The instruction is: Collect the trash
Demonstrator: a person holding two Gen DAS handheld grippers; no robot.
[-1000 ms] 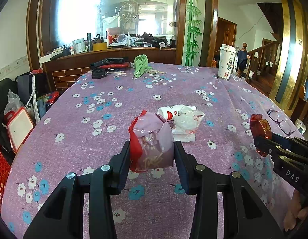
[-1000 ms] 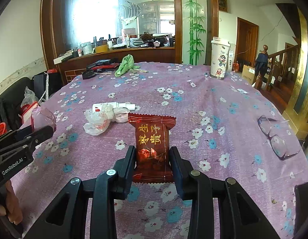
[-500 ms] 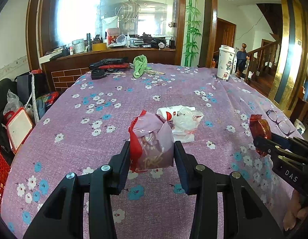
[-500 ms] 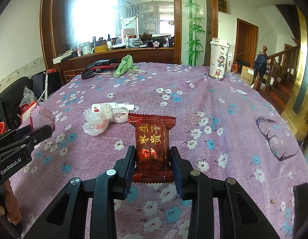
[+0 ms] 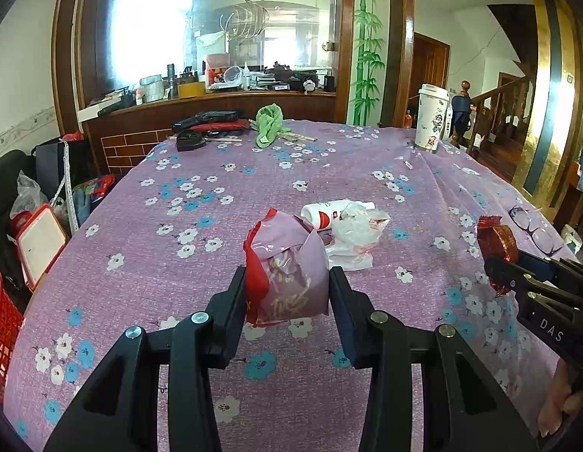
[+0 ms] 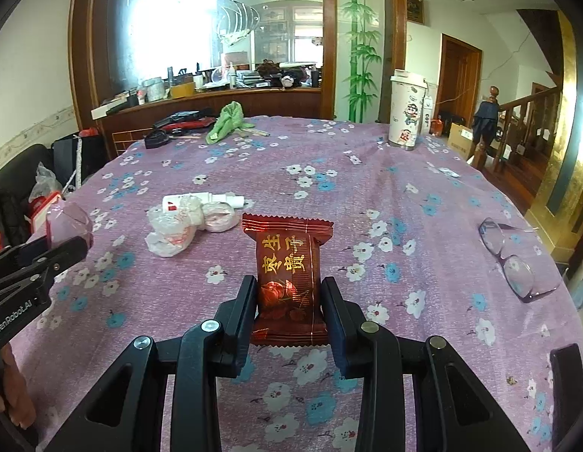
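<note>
My left gripper [image 5: 287, 286] is shut on a pink and red plastic wrapper [image 5: 287, 271], held just above the purple flowered tablecloth [image 5: 201, 248]. My right gripper [image 6: 287, 293] is shut on a dark red snack packet [image 6: 287, 275] with gold characters. Each gripper shows in the other's view: the right one at the right edge [image 5: 495, 263] with its packet [image 5: 496, 239], the left one at the left edge [image 6: 78, 246] with its wrapper [image 6: 67, 222]. A crumpled clear plastic bag [image 5: 357, 235] and a white tube with a red label [image 5: 325, 213] lie on the cloth between them; they also show in the right wrist view [image 6: 174, 228].
Eyeglasses [image 6: 513, 260] lie near the right table edge. A tall white cartoon cup [image 6: 404, 111] stands at the far right. A green cloth [image 5: 269, 122] and black and red items [image 5: 212, 122] lie at the far side. A red basket [image 5: 1, 324] sits beyond the left edge.
</note>
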